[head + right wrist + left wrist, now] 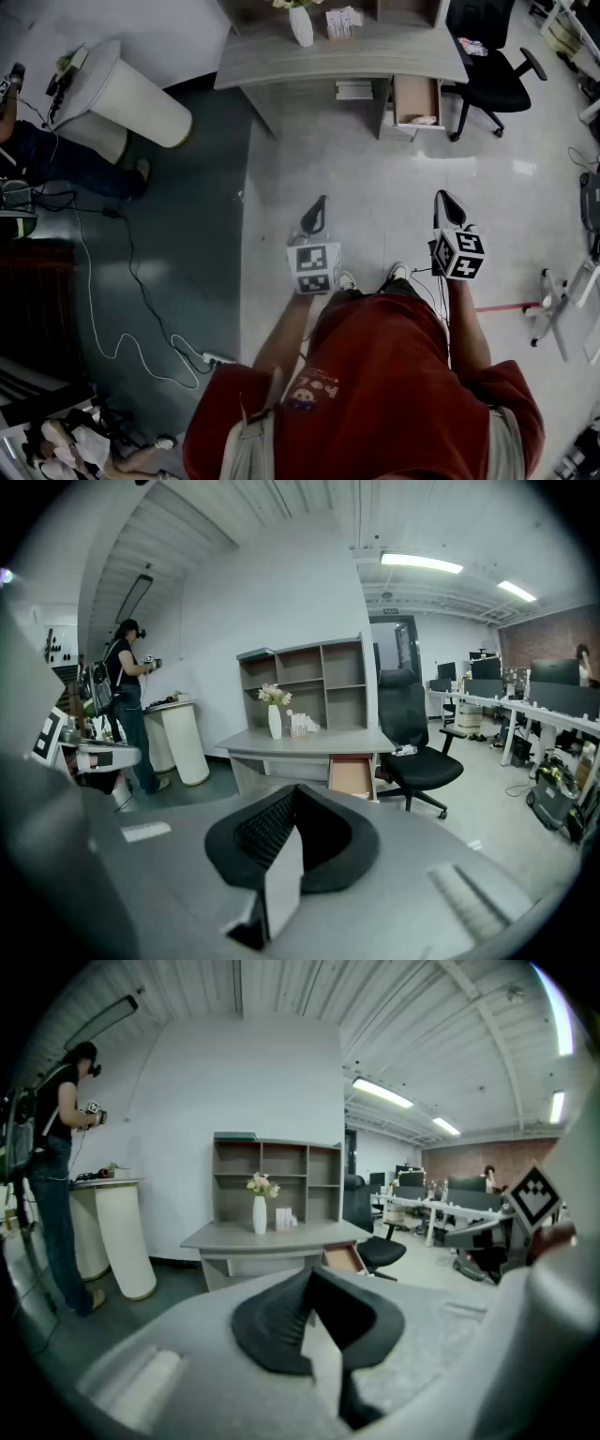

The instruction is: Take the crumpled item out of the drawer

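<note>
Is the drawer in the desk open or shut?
Open. The drawer sticks out from under the desk, and a pale item lies inside.

Floor (375,202) free up to drawer (417,101) (chair (492,80) beside)

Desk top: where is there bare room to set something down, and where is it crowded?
The desk is bare along its front strip, from the left end to the end above the open drawer. It is crowded only at the back, where the vase and white items stand under the shelves.
</note>
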### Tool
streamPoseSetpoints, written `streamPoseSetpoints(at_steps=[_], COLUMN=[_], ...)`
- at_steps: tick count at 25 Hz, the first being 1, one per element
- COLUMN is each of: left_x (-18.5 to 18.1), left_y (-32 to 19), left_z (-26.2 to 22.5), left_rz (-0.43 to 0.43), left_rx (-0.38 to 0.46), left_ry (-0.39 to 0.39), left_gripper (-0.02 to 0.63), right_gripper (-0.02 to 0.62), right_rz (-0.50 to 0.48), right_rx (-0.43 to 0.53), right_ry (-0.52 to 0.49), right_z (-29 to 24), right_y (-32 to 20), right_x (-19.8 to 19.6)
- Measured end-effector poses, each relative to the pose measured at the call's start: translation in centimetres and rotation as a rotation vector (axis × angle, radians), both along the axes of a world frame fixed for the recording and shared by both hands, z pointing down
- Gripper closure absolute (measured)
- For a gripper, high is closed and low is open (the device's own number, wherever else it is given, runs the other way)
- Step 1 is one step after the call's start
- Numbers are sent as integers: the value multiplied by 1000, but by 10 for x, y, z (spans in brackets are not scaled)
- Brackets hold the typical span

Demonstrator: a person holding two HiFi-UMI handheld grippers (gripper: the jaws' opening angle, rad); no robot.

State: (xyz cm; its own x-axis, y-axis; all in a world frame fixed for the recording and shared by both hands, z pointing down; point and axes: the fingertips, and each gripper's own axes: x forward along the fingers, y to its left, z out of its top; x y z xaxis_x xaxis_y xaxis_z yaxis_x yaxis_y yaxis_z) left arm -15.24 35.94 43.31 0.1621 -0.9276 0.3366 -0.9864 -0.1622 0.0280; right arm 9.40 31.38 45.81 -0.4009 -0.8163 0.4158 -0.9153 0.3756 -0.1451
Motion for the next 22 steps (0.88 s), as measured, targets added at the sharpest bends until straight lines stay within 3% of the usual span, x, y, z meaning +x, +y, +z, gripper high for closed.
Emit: streamPoseSetpoints(at_steps=[10, 22], left_x=[-22, -67], left_y=[13, 34], left_z=[6, 28], left_rz=[23, 29], left_rx=[-8, -39], left_ry=[7, 31], left_gripper=[609, 609], right_gripper=[594, 595], right_rz=[-14, 41], right_rx=[-6, -8], right_ry=[-12, -7], right_z=[7, 17], right_y=[21, 40], right_x=[-30, -70])
